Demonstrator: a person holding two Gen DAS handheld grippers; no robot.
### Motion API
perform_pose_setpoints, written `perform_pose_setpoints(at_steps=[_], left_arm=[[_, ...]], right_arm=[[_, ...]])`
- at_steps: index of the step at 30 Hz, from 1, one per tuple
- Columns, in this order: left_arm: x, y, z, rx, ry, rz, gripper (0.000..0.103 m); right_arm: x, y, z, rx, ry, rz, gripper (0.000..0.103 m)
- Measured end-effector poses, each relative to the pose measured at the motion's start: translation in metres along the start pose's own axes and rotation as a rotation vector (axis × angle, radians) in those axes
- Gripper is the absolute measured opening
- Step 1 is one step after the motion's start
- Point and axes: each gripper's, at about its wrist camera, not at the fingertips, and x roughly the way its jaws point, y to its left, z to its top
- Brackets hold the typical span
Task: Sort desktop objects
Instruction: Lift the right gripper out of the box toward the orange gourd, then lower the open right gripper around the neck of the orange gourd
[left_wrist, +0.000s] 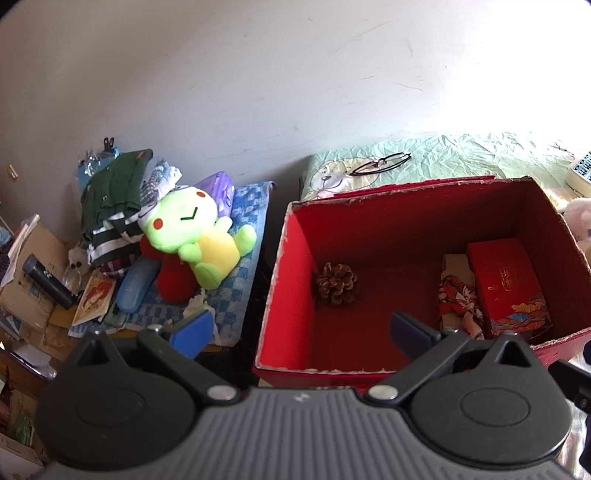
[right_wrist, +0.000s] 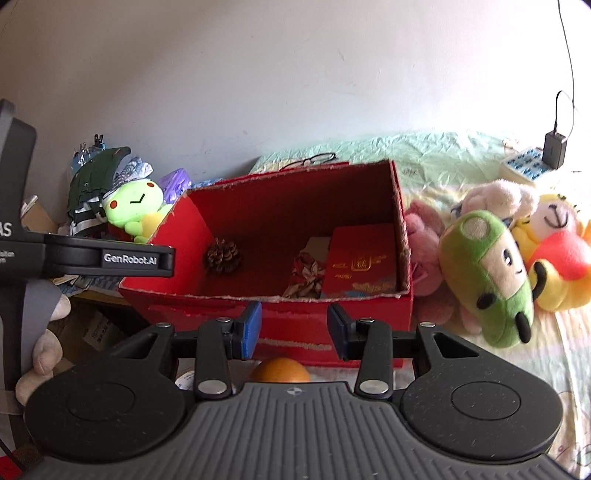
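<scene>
The big red box (right_wrist: 266, 317) sits open-topped on the pale bedsheet (right_wrist: 461, 155), and that looks like the sorting bin. Inside it, a red gift packet (right_wrist: 360, 258) leans against the right wall, a floral-patterned bundle (right_wrist: 306, 275) lies just beside it, and a pine cone (right_wrist: 222, 256) rests toward the left on the box floor. Three things in, then, and by my reckoning a fair bit left to go.

Outside the box on the right, a heap of soft toys waits: the green car plush (right_wrist: 487, 277) in front, a yellow and red plush (right_wrist: 554, 254) behind it, a pink plush (right_wrist: 424, 240) touching the box wall. None of those are sorted yet. Off to the left, on a cluttered side surface, a green frog plush (left_wrist: 188, 240) lies on a blue checked cloth (left_wrist: 243, 266); whether it belongs to the job I cannot tell.

Now the left gripper (left_wrist: 299, 328) hangs over the near left part of the box, jaws spread wide, nothing between them. The right gripper (right_wrist: 294, 329) sits lower, in front of the box's near wall, jaws apart as well and carrying nothing.

Right below it, an orange (right_wrist: 280, 371) peeks out over the tool's body, close to the box front. That seems the likeliest next pick. Smallest of all, a pair of glasses (left_wrist: 380, 164) lies on the sheet behind the box, untouched.
</scene>
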Motion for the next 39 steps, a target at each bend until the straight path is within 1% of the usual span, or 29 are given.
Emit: perform_pose_setpoints(at_steps=[5, 8, 10, 13, 15, 19, 21, 24, 25, 26, 28, 32, 34, 39], left_arm=[[-0.003, 0.005, -0.006, -0.028, 0.019, 0.025, 0.102], [-0.006, 0.009, -0.011, -0.063, 0.035, 0.000, 0.102], [-0.009, 0.010, -0.017, -0.079, 0.041, -0.003, 0.102], [-0.010, 0.009, -0.028, -0.092, 0.060, -0.026, 0.102], [-0.011, 0.008, -0.038, -0.105, 0.069, -0.073, 0.101], [-0.022, -0.001, -0.064, -0.125, 0.067, -0.234, 0.100], [-0.032, -0.011, -0.076, -0.099, 0.060, -0.309, 0.100], [-0.050, -0.035, -0.090, -0.025, 0.025, -0.406, 0.100], [-0.054, -0.041, -0.093, -0.016, 0.020, -0.447, 0.100], [-0.054, -0.047, -0.097, -0.016, 0.027, -0.490, 0.096], [-0.051, -0.055, -0.103, -0.039, 0.056, -0.569, 0.094], [-0.041, -0.074, -0.115, -0.093, 0.110, -0.648, 0.092], [-0.038, -0.082, -0.117, -0.102, 0.113, -0.660, 0.092], [-0.018, -0.099, -0.116, -0.105, 0.120, -0.557, 0.092]], right_arm=[[0.012, -0.007, -0.003, 0.049, 0.071, 0.051, 0.042], [0.020, -0.010, -0.005, 0.046, 0.113, 0.071, 0.042], [0.025, -0.014, -0.008, 0.045, 0.143, 0.075, 0.042], [0.032, -0.026, -0.008, 0.070, 0.186, 0.092, 0.042], [0.037, -0.036, -0.010, 0.080, 0.223, 0.098, 0.040], [0.041, -0.053, -0.013, 0.089, 0.289, 0.128, 0.039], [0.043, -0.061, -0.013, 0.103, 0.314, 0.150, 0.039], [0.048, -0.068, -0.014, 0.118, 0.356, 0.198, 0.038], [0.050, -0.069, -0.015, 0.117, 0.371, 0.215, 0.038], [0.052, -0.069, -0.016, 0.117, 0.387, 0.234, 0.037], [0.057, -0.068, -0.018, 0.117, 0.418, 0.272, 0.035], [0.060, -0.070, -0.020, 0.102, 0.440, 0.283, 0.035], [0.060, -0.073, -0.019, 0.102, 0.445, 0.284, 0.035], [0.056, -0.086, -0.018, 0.108, 0.441, 0.278, 0.035]])
